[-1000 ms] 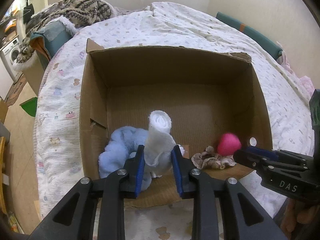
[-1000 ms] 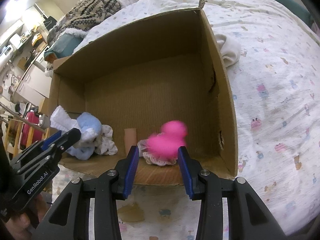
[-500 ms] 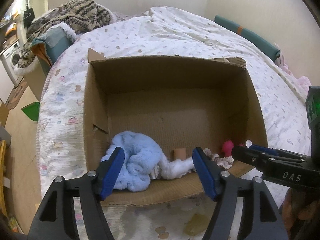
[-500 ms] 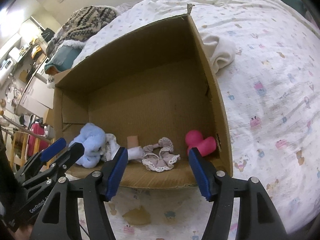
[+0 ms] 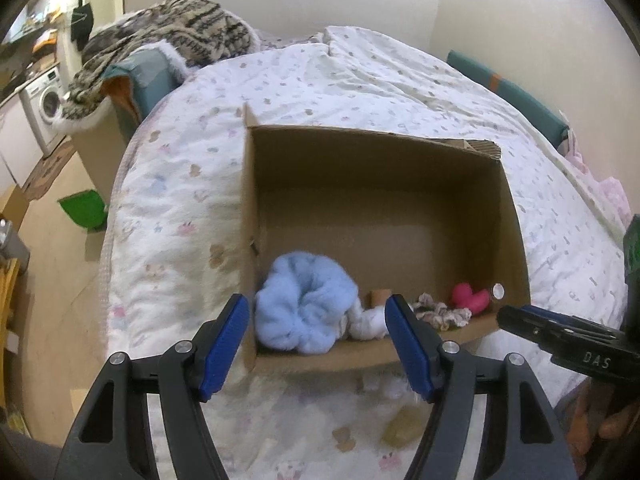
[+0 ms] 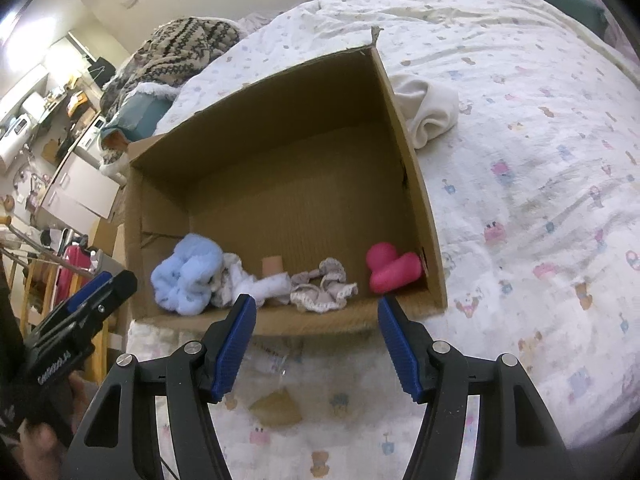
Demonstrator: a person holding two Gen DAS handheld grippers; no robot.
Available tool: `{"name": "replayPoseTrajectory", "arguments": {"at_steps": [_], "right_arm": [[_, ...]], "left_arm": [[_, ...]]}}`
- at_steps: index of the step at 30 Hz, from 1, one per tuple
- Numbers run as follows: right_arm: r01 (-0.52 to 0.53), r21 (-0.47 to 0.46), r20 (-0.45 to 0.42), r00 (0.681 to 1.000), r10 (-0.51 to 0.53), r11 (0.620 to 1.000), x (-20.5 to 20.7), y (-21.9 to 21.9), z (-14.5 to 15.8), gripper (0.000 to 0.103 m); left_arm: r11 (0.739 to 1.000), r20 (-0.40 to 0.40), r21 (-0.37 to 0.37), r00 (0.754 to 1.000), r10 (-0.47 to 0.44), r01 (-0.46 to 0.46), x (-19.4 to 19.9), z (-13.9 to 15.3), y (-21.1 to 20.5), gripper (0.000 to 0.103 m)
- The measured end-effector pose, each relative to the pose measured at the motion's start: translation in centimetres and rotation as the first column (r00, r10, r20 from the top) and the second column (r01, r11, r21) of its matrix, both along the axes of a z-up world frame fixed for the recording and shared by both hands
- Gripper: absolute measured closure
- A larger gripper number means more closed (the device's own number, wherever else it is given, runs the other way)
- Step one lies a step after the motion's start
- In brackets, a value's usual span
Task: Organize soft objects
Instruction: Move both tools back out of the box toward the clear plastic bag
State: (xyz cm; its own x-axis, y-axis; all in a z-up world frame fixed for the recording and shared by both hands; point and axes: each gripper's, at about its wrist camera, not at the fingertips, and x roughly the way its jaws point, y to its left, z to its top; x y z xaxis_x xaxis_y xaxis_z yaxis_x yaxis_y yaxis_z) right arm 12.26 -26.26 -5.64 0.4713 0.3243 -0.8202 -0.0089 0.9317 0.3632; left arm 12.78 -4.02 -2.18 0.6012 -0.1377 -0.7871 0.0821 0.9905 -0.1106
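Both my grippers, left (image 5: 320, 344) and right (image 6: 316, 344), are hanging spread and empty, having just opened.

Risk: I judge the cream cloth (image 6: 426, 114), lying outside beyond my right jaws, is getting overlooked.

Cardboard box (image 6: 432, 240), ahead of my jaws, is holding: blue fluffy bundle (image 5: 306, 308), white roll (image 5: 370, 322), lace scrunchie (image 6: 322, 286), pink duck (image 6: 390, 266).

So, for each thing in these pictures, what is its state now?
Brown cardboard box: open on top, on the bed.
Fluffy light-blue cloth: bunched, inside.
White rolled cloth: lying down, inside.
Pink rubber duck: inside, right corner.
Left gripper: open, empty.
Right gripper: open, empty.
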Motion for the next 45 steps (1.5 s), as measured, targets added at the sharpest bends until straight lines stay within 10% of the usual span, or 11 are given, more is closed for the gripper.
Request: {"name": "replayPoseTrajectory", "arguments": {"at_steps": [24,45], "right_arm": [[-0.1,-0.07,-0.009,0.995,0.1,0.993,-5.9,3.6,0.4,0.036],[-0.091,0.036,-0.301,0.949,0.098,0.995,-3.1,5.8,-7.0,0.036]], "left_arm": [[0.997,0.031,0.005,0.997,0.076,-0.076,-3.8,1.5,4.5,0.035],[0.983,-0.169,-0.049,0.971,0.168,-0.179,-3.5,-2.5,5.7,0.035]]}}
